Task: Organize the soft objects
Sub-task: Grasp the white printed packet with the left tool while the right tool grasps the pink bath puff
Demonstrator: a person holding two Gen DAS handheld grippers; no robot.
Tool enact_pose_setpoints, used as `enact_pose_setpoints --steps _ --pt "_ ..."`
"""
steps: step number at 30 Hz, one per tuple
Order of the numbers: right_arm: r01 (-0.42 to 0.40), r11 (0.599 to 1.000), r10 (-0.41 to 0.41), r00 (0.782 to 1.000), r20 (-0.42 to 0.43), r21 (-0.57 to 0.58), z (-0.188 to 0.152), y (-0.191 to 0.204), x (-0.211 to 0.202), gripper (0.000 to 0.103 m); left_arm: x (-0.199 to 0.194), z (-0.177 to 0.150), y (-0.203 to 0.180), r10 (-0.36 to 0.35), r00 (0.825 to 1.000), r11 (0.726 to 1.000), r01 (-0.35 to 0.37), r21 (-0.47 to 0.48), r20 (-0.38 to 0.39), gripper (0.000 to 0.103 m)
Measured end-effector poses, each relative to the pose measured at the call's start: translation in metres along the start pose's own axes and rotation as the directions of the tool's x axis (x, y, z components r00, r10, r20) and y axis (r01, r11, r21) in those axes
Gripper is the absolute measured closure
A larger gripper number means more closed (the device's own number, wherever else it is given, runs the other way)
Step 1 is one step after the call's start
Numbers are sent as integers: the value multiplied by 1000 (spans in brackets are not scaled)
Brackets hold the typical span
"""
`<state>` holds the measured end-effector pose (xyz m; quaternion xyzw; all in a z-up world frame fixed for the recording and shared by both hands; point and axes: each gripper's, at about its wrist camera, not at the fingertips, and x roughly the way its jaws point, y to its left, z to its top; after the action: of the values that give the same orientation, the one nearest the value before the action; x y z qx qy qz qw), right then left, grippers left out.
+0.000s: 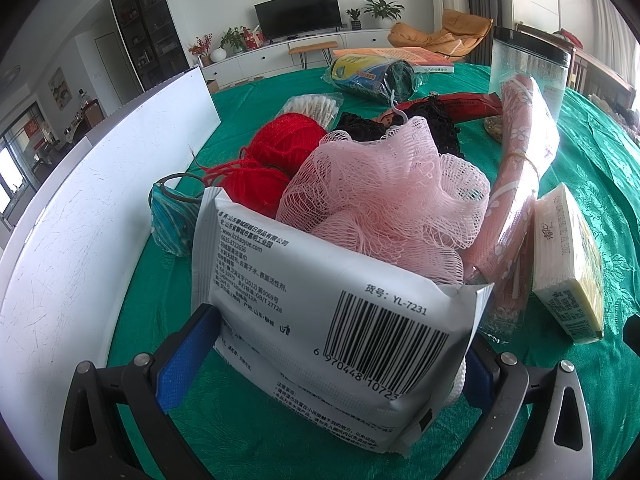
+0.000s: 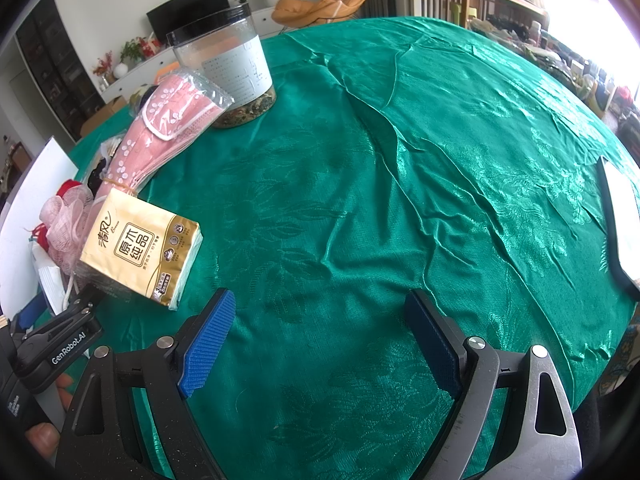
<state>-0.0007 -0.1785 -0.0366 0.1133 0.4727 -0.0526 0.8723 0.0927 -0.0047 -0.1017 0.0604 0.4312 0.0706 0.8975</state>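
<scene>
My left gripper (image 1: 332, 364) is shut on a white wet-wipes pack (image 1: 320, 300), which stands upright between the blue pads (image 1: 184, 356). Just behind the pack lie a pink mesh bath sponge (image 1: 384, 200), red yarn balls (image 1: 280, 148), a teal hair tie (image 1: 172, 216) and black lace (image 1: 424, 116). To the right are a pink fabric roll in a clear sleeve (image 1: 516, 184) and a yellow tissue pack (image 1: 568, 264). My right gripper (image 2: 320, 320) hovers open and empty over the green tablecloth (image 2: 400, 160), with the tissue pack (image 2: 140, 248) to its left.
A white board (image 1: 80, 200) stands along the left side. A clear jar with a black lid (image 2: 228, 68) is behind the fabric roll (image 2: 160, 120). A bag of cotton swabs (image 1: 316, 104) and books lie farther back. A black-rimmed white tray (image 2: 624, 216) sits at the right edge.
</scene>
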Motion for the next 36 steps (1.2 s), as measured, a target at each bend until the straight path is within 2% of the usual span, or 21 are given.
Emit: enact_pose_setpoints --steps 4,6,8,10,11,14,16,20,22,23,26,27,29,30,33,34,36 --pt "-1 1000 1 1000 0 1 -2 3 -2 14 -2 -1 -1 6 1000 1000 -6 7 -6 0" --pt "-1 1000 1 1000 0 -1 -1 0 0 14 -7 -2 1 -27 997 997 31 64 -67 0" --pt "-7 1000 7 1000 1 4 -1 0 -1 14 -21 -6 13 -122 987 990 129 58 -102 0" --pt "-18 1000 18 1000 4 14 -2 1 -3 14 -44 -10 34 -248 967 968 250 21 -62 0" --pt "-20 1000 20 1000 4 17 0 -2 -2 14 -55 -8 44 -287 957 958 288 15 -42 0" --pt "-10 1000 10 1000 1 9 -1 1 -2 14 -76 3 64 -345 939 938 345 28 -4 0" --pt "-5 1000 5 1000 0 6 -1 4 -2 14 -80 11 68 -355 935 934 355 41 0 0" --pt "-18 1000 18 1000 2 17 1 -1 -1 14 -69 15 51 -333 943 940 334 72 -30 0" --pt "-23 1000 23 1000 3 20 6 -8 2 14 -63 14 37 -342 938 935 345 83 -54 0" --pt "-25 999 25 1000 3 21 8 -11 4 14 -60 14 28 -324 944 939 328 106 -58 0" --pt "-28 999 28 1000 4 24 10 -14 5 14 -45 11 14 -182 982 973 188 134 -56 0" --pt "-29 999 29 1000 4 25 10 -14 4 14 -37 9 19 -145 986 982 154 106 -86 0" --pt "-37 999 37 999 6 31 11 -17 5 14 -28 4 42 -161 976 986 164 10 -145 0" --pt "-45 998 44 999 8 37 11 -19 5 14 -28 0 54 -146 976 989 143 -26 -164 0" --pt "-68 996 67 998 13 60 12 -24 4 14 -42 -14 85 -22 984 999 15 -41 -176 1" --pt "-68 996 68 998 14 63 13 -24 4 14 -47 -18 90 -23 984 999 18 -33 -179 4" --pt "-61 996 61 998 12 58 13 -23 5 14 -57 -23 93 -83 978 996 79 -28 -190 4"
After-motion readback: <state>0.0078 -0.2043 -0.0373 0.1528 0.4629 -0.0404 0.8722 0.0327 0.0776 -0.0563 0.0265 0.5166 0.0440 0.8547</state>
